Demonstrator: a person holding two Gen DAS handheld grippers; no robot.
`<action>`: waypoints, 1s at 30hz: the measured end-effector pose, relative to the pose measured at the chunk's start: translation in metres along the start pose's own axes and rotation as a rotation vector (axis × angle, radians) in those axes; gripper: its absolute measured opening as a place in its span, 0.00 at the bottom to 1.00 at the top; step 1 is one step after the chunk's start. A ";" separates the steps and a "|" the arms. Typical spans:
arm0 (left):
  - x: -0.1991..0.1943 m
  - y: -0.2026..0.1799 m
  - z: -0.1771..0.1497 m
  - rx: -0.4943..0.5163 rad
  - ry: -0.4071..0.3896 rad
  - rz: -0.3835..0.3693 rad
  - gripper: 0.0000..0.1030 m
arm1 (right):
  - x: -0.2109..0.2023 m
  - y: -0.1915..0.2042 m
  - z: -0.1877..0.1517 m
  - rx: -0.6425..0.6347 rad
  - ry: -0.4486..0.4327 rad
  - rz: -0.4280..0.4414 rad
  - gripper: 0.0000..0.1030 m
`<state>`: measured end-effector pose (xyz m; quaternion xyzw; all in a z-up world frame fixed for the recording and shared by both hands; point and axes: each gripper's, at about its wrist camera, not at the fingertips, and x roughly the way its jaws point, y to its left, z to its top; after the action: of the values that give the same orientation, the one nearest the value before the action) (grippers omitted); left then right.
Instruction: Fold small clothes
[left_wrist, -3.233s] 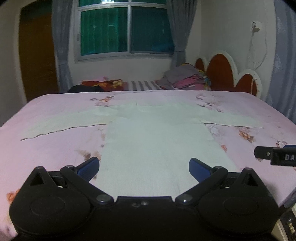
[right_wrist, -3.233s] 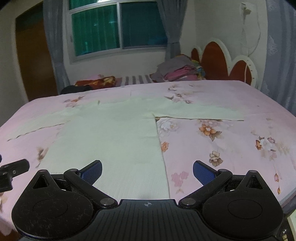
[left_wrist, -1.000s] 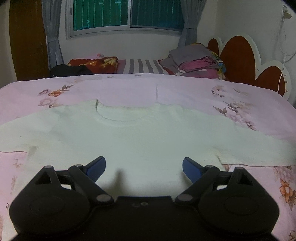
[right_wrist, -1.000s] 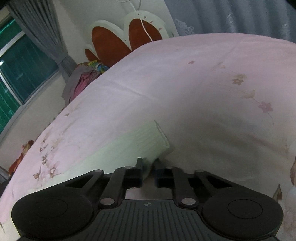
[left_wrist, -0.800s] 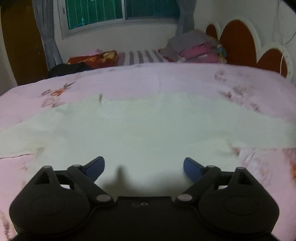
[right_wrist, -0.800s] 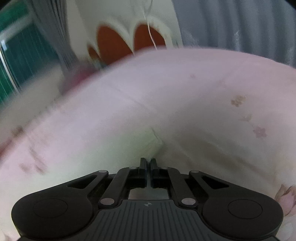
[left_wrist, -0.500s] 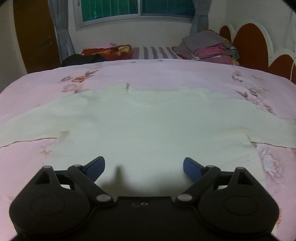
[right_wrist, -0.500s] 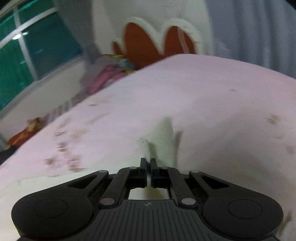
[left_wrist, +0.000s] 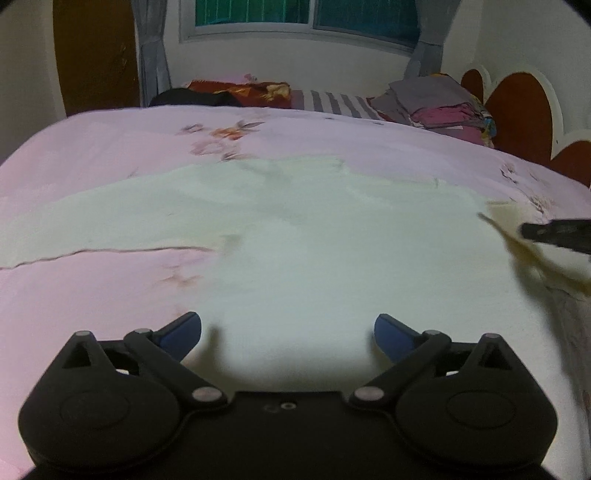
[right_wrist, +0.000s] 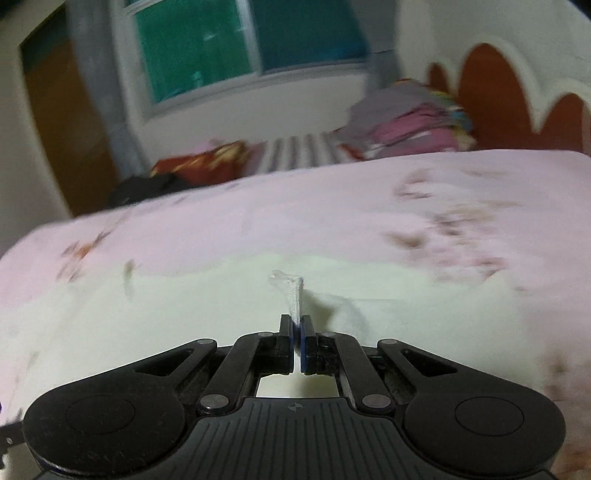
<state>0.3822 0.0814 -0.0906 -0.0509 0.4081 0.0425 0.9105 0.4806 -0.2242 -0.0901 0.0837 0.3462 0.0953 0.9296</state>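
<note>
Sweater: I see the pale cream sweater (left_wrist: 314, 236) lying flat on the pink floral bedspread (left_wrist: 92, 155), its left sleeve (left_wrist: 92, 229) stretched out to the left.
Right tongs: my right gripper (right_wrist: 296, 332) has its fingers pressed together on the cuff of the right sleeve (right_wrist: 293, 295), which stands up from the pads; that sleeve is lifted above the sweater's body.
Left tongs: my left gripper (left_wrist: 288, 332) is spread wide, hovering over the near part of the sweater, holding nothing.
Far side: a stack of folded clothes (left_wrist: 439, 107) sits by the headboard (left_wrist: 524, 114).
</note>
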 end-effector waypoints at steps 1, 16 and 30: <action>-0.001 0.011 0.000 -0.007 0.003 -0.013 0.98 | 0.006 0.015 -0.005 -0.026 0.008 0.006 0.02; 0.013 0.051 0.027 -0.112 -0.028 -0.087 0.91 | 0.057 0.119 -0.043 -0.222 0.006 0.111 0.79; 0.130 -0.084 0.081 -0.188 0.159 -0.480 0.21 | 0.010 -0.003 -0.050 0.134 0.076 -0.023 0.24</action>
<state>0.5384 0.0133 -0.1287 -0.2335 0.4488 -0.1411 0.8509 0.4553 -0.2206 -0.1343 0.1383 0.3880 0.0643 0.9090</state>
